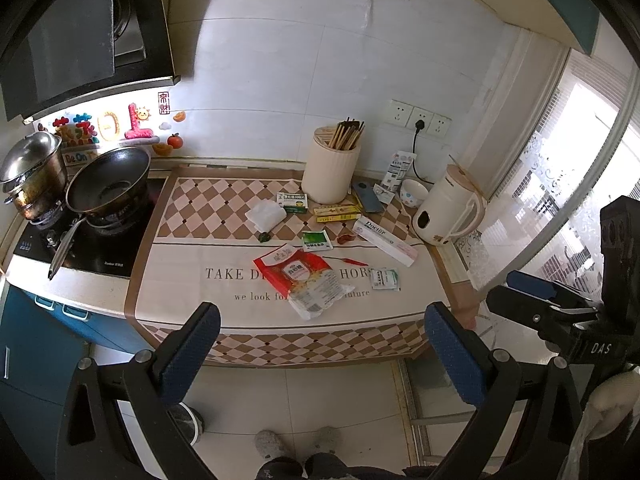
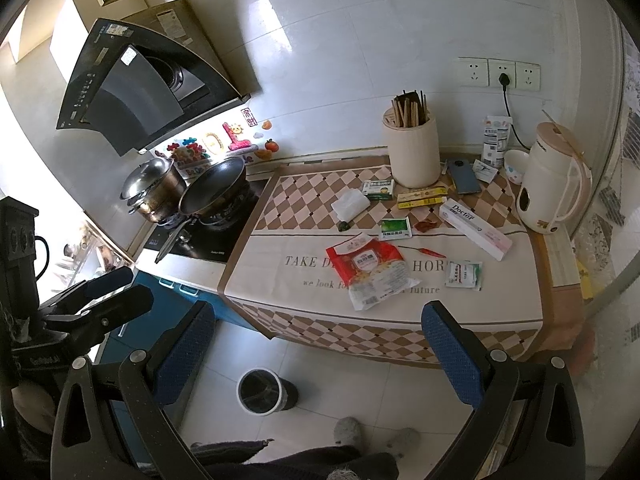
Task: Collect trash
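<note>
A red and clear empty food bag lies near the front of the counter's chequered cloth. Around it lie a green sachet, a white-green sachet, a red chilli, a crumpled tissue, small medicine boxes and a long white "Doctor" box. A round bin stands on the floor below. My left gripper and my right gripper are open, empty, held in front of the counter edge.
A wok and a lidded pot sit on the stove at left. A chopstick holder, a phone, a small bowl and a white kettle stand at the back right. A window is at the right.
</note>
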`<state>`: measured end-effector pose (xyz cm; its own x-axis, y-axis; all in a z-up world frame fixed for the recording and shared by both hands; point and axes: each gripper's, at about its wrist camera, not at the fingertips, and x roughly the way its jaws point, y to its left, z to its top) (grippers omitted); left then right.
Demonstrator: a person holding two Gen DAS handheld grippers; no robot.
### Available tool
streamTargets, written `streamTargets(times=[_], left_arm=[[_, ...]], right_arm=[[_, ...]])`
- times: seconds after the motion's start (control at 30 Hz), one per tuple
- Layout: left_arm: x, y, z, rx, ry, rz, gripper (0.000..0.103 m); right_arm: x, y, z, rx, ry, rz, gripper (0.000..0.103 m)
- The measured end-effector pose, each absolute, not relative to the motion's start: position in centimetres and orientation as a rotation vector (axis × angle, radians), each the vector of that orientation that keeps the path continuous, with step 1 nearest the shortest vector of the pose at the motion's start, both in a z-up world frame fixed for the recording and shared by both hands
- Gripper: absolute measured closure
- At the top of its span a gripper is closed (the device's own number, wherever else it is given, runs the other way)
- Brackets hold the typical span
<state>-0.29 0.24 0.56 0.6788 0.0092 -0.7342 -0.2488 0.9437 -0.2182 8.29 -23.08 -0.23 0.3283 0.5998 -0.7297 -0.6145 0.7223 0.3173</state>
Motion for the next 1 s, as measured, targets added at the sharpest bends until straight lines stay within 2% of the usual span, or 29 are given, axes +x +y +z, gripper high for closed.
streamTargets(times=[0.87,1.0], left_arm=[[0.6,1.0,-0.4,-0.302,0.828,0.138,0.0],[2.7,1.7,-1.8,-0.184,0.826,0.306,0.0]], right_arm=[[7.2,-20.4,0.4,-0.002,0.954,0.792,0.0],[8.0,-20.1,-0.5,0.033,0.954,0.746,0.0]])
